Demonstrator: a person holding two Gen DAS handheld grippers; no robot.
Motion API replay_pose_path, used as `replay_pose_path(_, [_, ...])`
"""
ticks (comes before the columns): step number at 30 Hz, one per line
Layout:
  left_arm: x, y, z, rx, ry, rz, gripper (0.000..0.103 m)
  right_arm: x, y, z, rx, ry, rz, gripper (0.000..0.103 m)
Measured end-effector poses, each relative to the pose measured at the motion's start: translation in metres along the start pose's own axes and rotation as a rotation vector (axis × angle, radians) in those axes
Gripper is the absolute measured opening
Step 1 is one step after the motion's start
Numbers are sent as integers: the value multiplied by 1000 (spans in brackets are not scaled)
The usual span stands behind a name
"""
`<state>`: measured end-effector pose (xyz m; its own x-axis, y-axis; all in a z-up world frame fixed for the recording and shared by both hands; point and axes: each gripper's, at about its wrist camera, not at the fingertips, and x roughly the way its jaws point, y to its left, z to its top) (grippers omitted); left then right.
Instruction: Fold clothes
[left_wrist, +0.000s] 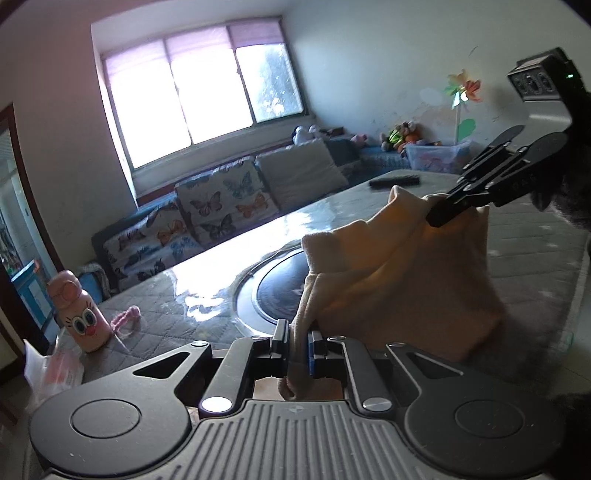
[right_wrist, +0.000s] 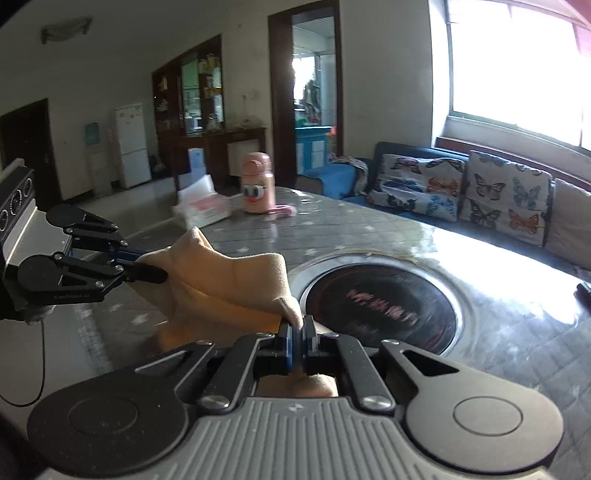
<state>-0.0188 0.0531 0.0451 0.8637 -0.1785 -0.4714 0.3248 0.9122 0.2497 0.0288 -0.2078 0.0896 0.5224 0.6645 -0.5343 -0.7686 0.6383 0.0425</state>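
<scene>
so both tongs, left (left_wrist: 299, 345) and right (right_wrist: 300, 341), pinch a creased peach cloth (left_wrist: 388, 266), hanging slack between.

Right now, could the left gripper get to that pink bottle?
Probably not yet: the left gripper is shut on the cloth, which the right gripper also holds. The bottle stands apart, with bare table between.

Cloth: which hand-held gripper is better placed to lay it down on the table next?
Neither clearly: left and right both pinch the cloth, lifted above the table.
</scene>
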Motion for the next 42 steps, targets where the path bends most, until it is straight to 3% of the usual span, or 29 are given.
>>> replay_pose_path(5, [64, 17, -2, -41, 79, 15, 14, 55, -28, 4, 64, 65, -62, 5])
replay_pose_path(7, [82, 21, -9, -68, 115, 27, 18, 76, -39, -4, 109, 101, -89, 12])
replay_pose_path(8, [88, 23, -13, -80, 131, 32, 18, 84, -42, -8, 122, 110, -109, 20])
replay_pose_path(9, [92, 26, -18, -92, 145, 39, 21, 90, -45, -12, 131, 117, -124, 20])
replay_pose_path(12, [92, 36, -27, -134, 165, 65, 31, 97, -56, -27, 180, 134, -156, 24])
replay_pose_path(16, [77, 50, -23, -186, 147, 116, 31, 85, -64, -33, 211, 116, -176, 28])
replay_pose_path(18, [70, 55, -19, -218, 135, 132, 31, 79, -67, -36, 228, 108, -174, 36])
replay_pose_path(21, [59, 54, -14, -248, 110, 122, 30, 75, -75, -43, 273, 110, -182, 36])
replay_pose_path(28, [65, 32, -7, -243, 107, 11, 27, 77, -79, -62, 358, 128, -184, 33])
replay_pose_path(30, [71, 28, -7, -240, 113, -3, 27, 78, -77, -63, 354, 125, -190, 21])
replay_pose_path(34, [85, 30, -15, -244, 159, 15, 25, 79, -69, -61, 325, 113, -218, 9])
replay_pose_path(39, [93, 43, -32, -275, 196, 27, 26, 78, -61, -60, 281, 121, -263, 9])
replay_pose_path(42, [86, 44, -29, -270, 185, 39, 26, 81, -68, -63, 301, 133, -270, 19])
